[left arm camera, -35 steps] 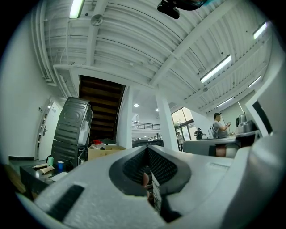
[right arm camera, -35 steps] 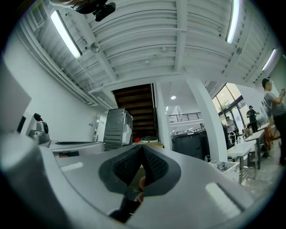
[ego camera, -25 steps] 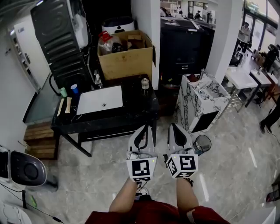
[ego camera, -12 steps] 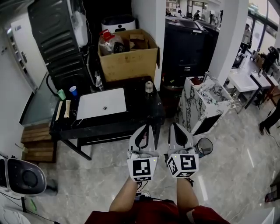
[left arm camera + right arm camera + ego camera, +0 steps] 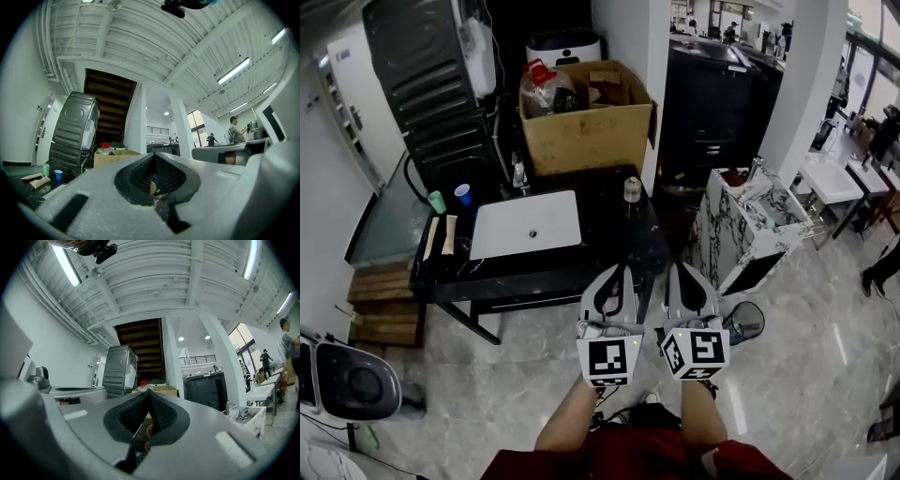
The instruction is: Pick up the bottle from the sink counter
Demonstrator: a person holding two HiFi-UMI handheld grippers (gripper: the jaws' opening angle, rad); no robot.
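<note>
Approach stage: the left gripper [image 5: 617,274] and right gripper [image 5: 679,272], both closed and empty, hang short of the black bench [image 5: 600,239], where the bottle [image 5: 631,189] stands right of the white sink [image 5: 525,223]. Next, likely: close in and open one gripper around it.

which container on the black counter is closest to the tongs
The bottle, standing right of the white basin; the blue cup and green container stand left of the basin, farther away.

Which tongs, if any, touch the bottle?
Apart, both. Head view: bare counter lies between the bottle and the left tongs and right tongs.
</note>
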